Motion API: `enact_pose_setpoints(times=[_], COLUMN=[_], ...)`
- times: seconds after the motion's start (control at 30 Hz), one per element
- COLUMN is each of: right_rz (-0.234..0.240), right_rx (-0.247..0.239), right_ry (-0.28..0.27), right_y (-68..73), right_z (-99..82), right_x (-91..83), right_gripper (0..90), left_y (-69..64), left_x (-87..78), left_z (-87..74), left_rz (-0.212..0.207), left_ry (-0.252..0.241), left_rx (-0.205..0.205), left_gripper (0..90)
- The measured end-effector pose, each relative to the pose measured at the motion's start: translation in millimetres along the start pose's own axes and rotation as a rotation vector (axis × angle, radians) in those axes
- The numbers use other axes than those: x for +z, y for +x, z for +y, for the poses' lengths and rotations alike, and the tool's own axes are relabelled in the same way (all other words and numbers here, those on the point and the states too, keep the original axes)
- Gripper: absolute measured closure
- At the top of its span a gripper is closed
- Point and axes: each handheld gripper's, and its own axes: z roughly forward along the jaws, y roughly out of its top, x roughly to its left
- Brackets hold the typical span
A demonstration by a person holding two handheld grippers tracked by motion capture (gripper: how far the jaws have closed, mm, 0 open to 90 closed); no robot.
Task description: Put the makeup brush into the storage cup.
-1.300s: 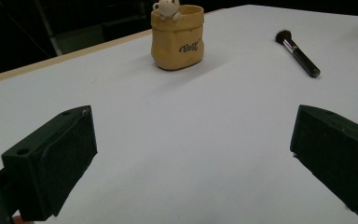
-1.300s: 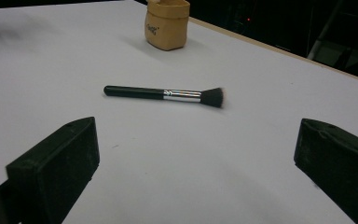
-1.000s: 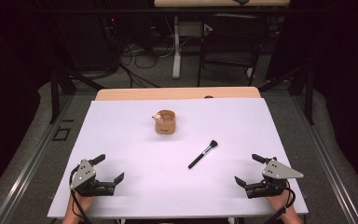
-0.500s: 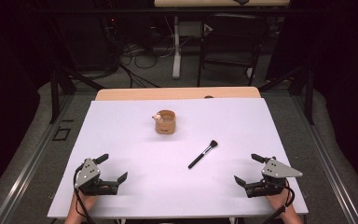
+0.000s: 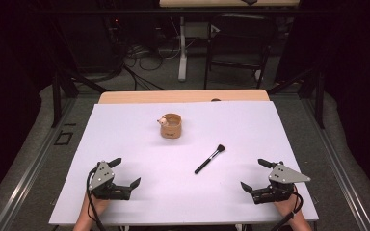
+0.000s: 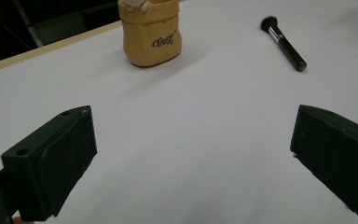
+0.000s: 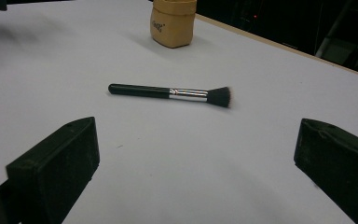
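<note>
Listing, largest first: desk (image 5: 125,144), white-topped, bearing all items. Left tongs (image 5: 125,174) at 7 o'clock, jaws spread wide, holding nothing. Right tongs (image 5: 254,174) at 5 o'clock, jaws likewise spread, holding nothing. Tan pouch (image 5: 171,126), upright, near 12 o'clock of centre. Makeup brush (image 5: 210,159), black-handled, lying flat just right of centre, bristles toward 1 o'clock, apart from pouch. Progress, as judged: nothing grasped yet; brush untouched, all handling remains.
</note>
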Motion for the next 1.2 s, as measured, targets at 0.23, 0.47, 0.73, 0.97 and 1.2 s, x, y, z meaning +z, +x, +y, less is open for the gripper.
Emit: enact_pose_setpoints(times=[0.23,0.47,0.73,0.97,1.2], right_rz=[0.003,0.003,0.005,0.006,0.007], right_rx=[0.000,0.003,0.005,0.007,0.009], right_ry=[0.000,0.002,0.001,0.001,0.003], right_y=[0.5,0.5,0.3,0.5,0.1], right_z=[0.1,0.2,0.1,0.2,0.1], right_x=[0.9,1.3,0.4,0.4,0.1], right_gripper=[0.0,0.0,0.0,0.0,0.0], left_y=[-6.6,-8.8,-14.9,-20.0,-26.4], left_x=[12.9,19.7,34.9,47.3,60.8], left_z=[6.5,12.2,22.4,31.8,42.8], left_rz=[-0.027,-0.028,-0.036,-0.048,-0.064], left_ry=[0.019,0.016,0.048,0.073,0.094], left_rx=[0.010,-0.009,-0.005,0.004,0.029], left_gripper=[0.1,0.1,0.1,0.1,0.1])
